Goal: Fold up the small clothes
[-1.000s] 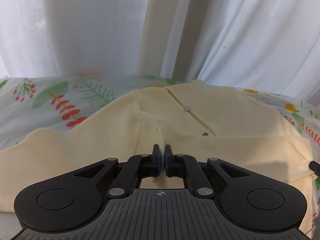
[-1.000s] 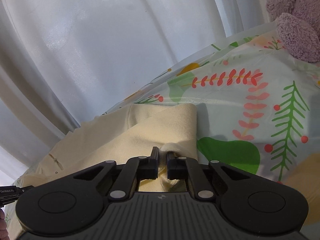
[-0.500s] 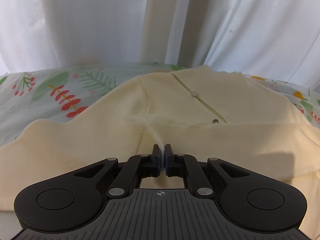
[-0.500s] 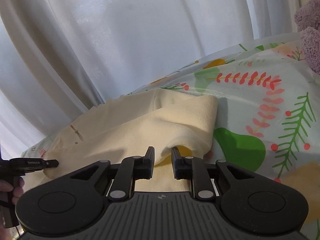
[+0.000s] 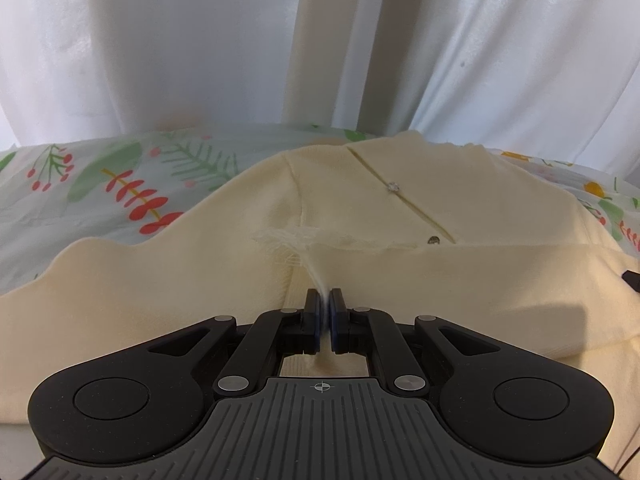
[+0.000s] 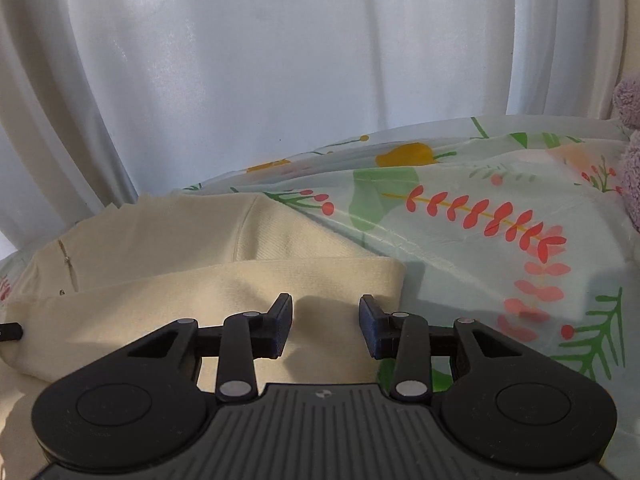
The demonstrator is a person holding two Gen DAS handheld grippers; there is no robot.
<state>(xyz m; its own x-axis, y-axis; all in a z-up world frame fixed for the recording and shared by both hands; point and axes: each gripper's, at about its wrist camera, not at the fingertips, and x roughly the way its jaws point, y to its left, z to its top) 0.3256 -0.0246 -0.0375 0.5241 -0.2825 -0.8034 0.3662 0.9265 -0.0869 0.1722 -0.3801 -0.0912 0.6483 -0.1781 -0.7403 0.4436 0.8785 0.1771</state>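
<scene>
A small cream garment [image 5: 400,216] with a snap placket lies on a floral sheet [image 5: 120,192]. Its lower part is folded up over the body as a band [image 5: 500,292]. My left gripper [image 5: 324,304] is shut on a thin stretched pinch of the cream fabric near the garment's middle. In the right wrist view the same garment [image 6: 168,248] lies at the left, its folded band [image 6: 320,280] ending at a corner. My right gripper [image 6: 325,312] hovers over that band near the corner, its jaws opening, with nothing pressed between its pads. The other gripper's tip [image 6: 10,330] shows at the left edge.
White curtains [image 5: 200,40] hang close behind the bed. The floral sheet [image 6: 500,208] spreads out to the right of the garment. A purple plush toy [image 6: 630,152] sits at the far right edge of the right wrist view.
My right gripper let go of the cream fold, its jaws spread apart, and it rolled and shifted right. The fold now lies flat. The left gripper kept its pinch, pulling the fabric slightly tauter.
</scene>
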